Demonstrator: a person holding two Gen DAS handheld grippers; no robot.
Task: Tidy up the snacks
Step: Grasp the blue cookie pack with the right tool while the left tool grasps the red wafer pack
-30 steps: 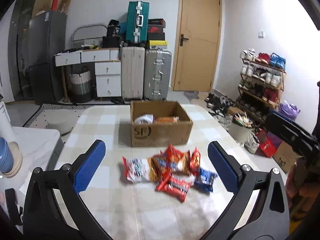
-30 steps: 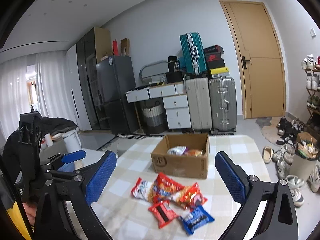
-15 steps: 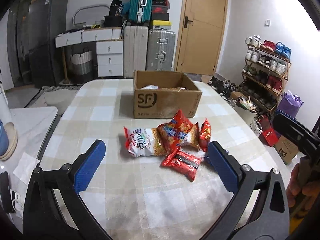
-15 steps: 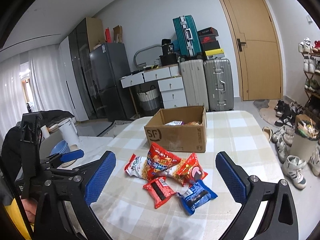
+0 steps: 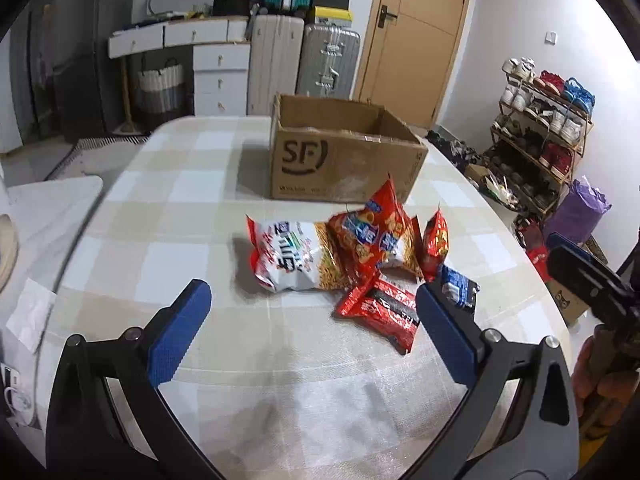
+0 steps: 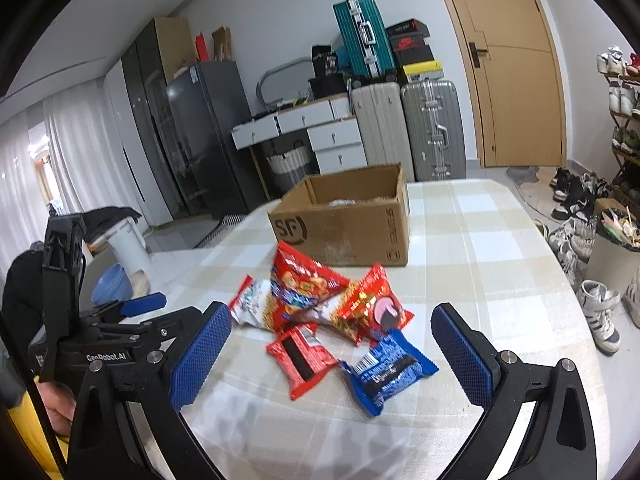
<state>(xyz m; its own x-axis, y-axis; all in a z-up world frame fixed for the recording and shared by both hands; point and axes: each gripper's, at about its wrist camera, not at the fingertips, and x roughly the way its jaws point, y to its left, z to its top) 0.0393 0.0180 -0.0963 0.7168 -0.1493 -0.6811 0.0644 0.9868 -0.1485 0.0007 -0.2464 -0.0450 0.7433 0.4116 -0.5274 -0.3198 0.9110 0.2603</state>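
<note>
A pile of snack packets lies on the checked table in front of an open cardboard box (image 5: 340, 160) (image 6: 344, 224) marked SF. The pile holds a white-and-red noodle bag (image 5: 286, 256) (image 6: 250, 304), a big red chip bag (image 5: 370, 232) (image 6: 302, 284), a small red bag (image 5: 436, 240) (image 6: 374, 308), a flat red packet (image 5: 382, 312) (image 6: 300, 360) and a blue packet (image 5: 460, 286) (image 6: 386, 372). My left gripper (image 5: 310, 332) is open and empty, just short of the pile. My right gripper (image 6: 332, 356) is open and empty, with the red and blue packets between its pads.
The box holds some packets, barely visible over its rim. Beyond the table stand suitcases (image 5: 304, 56), white drawers (image 5: 218, 76), a fridge (image 6: 208, 136) and a door (image 6: 516, 60). A shoe rack (image 5: 548, 128) and shoes are at the right. A blue bowl (image 6: 112, 284) sits left.
Both grippers have moved down and forward toward the snack pile, which now looks larger and closer. Both stay open and empty. The packets have not moved.
</note>
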